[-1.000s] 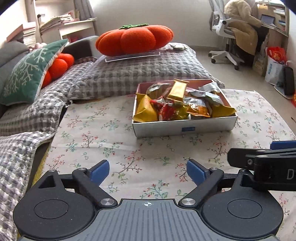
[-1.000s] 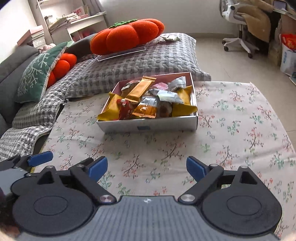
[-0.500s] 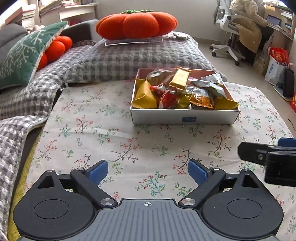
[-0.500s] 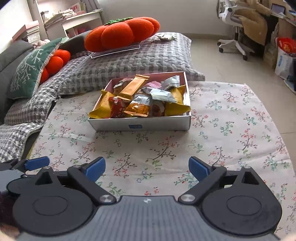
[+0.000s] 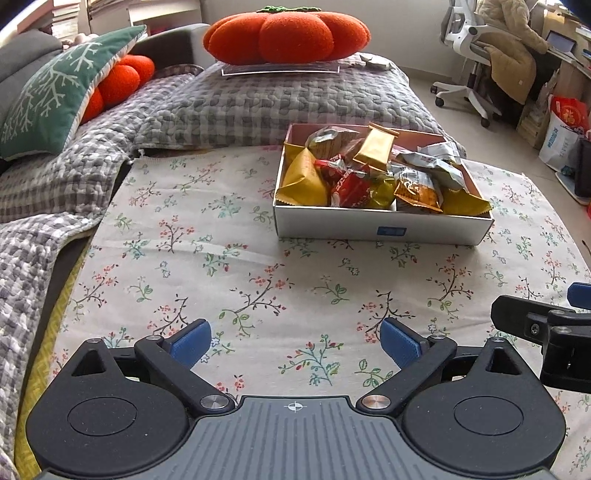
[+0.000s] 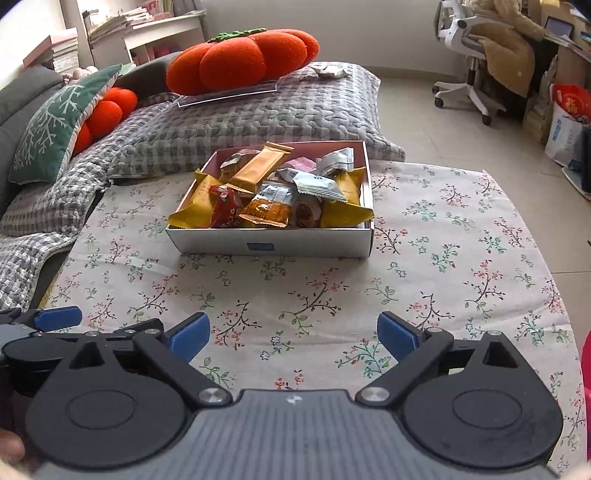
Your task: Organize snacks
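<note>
A shallow white box (image 5: 369, 230) stands on the flowered cloth, heaped with wrapped snacks (image 5: 354, 173) in yellow, red, orange and silver. My left gripper (image 5: 295, 339) hovers over bare cloth well short of the box, its jaws opening with nothing between them. In the right wrist view the same box (image 6: 295, 243) and its snacks (image 6: 273, 195) lie ahead. My right gripper (image 6: 293, 332) is open and holds nothing, also well short of the box. The two grippers sit side by side; one of the left one's fingers (image 6: 55, 318) shows at the lower left.
A grey quilted cushion (image 5: 288, 99) bearing an orange pumpkin pillow (image 5: 288, 33) lies behind the box. A green snowflake pillow (image 5: 59, 99) leans at the left. An office chair (image 5: 480, 55) and bags (image 5: 561, 129) stand on the floor to the right. The cloth's edge (image 6: 546, 236) drops off there.
The left view has tipped downward and rolled a little, so the box now sits higher and to the right. Both pairs of blue pads stand slightly wider apart. The right view has barely shifted.
</note>
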A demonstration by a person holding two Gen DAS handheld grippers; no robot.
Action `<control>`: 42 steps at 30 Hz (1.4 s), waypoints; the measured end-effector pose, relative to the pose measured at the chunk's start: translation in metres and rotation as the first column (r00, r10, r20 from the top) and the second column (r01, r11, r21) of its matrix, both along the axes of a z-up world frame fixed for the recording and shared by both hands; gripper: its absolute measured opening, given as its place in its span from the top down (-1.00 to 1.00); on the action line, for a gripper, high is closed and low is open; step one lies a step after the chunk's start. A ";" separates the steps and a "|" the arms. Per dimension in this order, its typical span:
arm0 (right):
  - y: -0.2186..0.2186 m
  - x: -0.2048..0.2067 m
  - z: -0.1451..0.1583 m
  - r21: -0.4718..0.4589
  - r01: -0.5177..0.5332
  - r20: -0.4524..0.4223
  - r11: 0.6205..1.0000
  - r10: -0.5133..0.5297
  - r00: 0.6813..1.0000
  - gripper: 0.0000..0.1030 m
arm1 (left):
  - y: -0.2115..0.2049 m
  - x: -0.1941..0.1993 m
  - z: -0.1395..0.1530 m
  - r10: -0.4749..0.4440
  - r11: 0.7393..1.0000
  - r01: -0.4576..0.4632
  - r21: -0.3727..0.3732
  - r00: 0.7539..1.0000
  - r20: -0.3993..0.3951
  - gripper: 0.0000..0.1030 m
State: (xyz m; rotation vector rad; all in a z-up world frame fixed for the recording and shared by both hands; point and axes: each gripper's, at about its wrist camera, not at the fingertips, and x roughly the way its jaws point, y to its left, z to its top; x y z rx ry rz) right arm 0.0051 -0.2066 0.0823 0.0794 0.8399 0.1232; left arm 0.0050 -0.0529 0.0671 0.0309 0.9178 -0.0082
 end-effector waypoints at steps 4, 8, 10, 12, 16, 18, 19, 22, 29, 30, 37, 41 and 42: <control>0.002 0.000 0.000 -0.012 -0.008 0.000 1.000 0.008 1.000 -0.89 | 0.001 0.001 0.000 0.004 1.000 -0.004 -0.005 1.000 -0.010 -0.96; 0.002 0.000 0.000 -0.019 -0.010 0.001 1.000 0.010 1.000 -0.90 | 0.002 0.002 -0.001 0.015 1.000 -0.015 -0.005 1.000 -0.016 -0.97; 0.002 0.000 -0.001 -0.021 -0.009 -0.001 1.000 0.009 1.000 -0.90 | 0.003 0.002 -0.001 0.015 1.000 -0.016 -0.010 1.000 -0.021 -0.97; 0.003 0.001 -0.001 -0.024 -0.009 -0.003 1.000 0.009 1.000 -0.90 | 0.003 0.002 -0.001 0.014 1.000 -0.015 -0.013 1.000 -0.024 -0.97; 0.004 0.000 -0.002 -0.030 -0.017 -0.004 0.999 0.017 1.000 -0.91 | 0.004 0.003 -0.001 0.017 1.000 -0.018 -0.013 1.000 -0.026 -0.98; 0.005 0.001 -0.002 -0.032 -0.020 -0.006 0.999 0.020 1.000 -0.91 | 0.004 0.003 -0.001 0.020 1.000 -0.021 -0.013 0.999 -0.025 -0.98; 0.005 0.001 -0.002 -0.033 -0.021 -0.006 0.999 0.021 1.000 -0.91 | 0.004 0.003 -0.001 0.021 1.000 -0.021 -0.015 0.999 -0.025 -0.98; 0.005 0.001 -0.002 -0.036 -0.022 -0.006 0.999 0.022 1.000 -0.92 | 0.004 0.003 -0.001 0.020 1.000 -0.021 -0.015 0.999 -0.026 -1.00; 0.006 0.001 -0.002 -0.041 -0.025 -0.007 0.999 0.025 1.000 -0.93 | 0.004 0.002 -0.002 0.009 1.000 -0.010 -0.029 0.999 -0.031 -1.00; 0.007 0.001 -0.002 -0.043 -0.027 -0.008 0.999 0.026 1.000 -0.93 | 0.004 0.002 -0.002 0.009 1.000 -0.010 -0.029 0.999 -0.030 -1.00; 0.006 0.000 -0.002 -0.045 -0.028 -0.006 0.999 0.028 1.000 -0.94 | 0.004 0.002 -0.001 0.007 0.999 -0.008 -0.032 1.000 -0.024 -1.00; 0.007 0.001 -0.002 -0.043 -0.030 -0.007 0.999 0.029 1.000 -0.94 | 0.004 0.001 0.000 0.008 1.000 -0.008 -0.025 1.000 -0.014 -1.00; 0.007 0.001 -0.002 -0.043 -0.029 -0.007 0.999 0.029 1.000 -0.94 | 0.003 0.001 0.001 0.007 1.000 -0.008 -0.022 1.000 -0.011 -1.00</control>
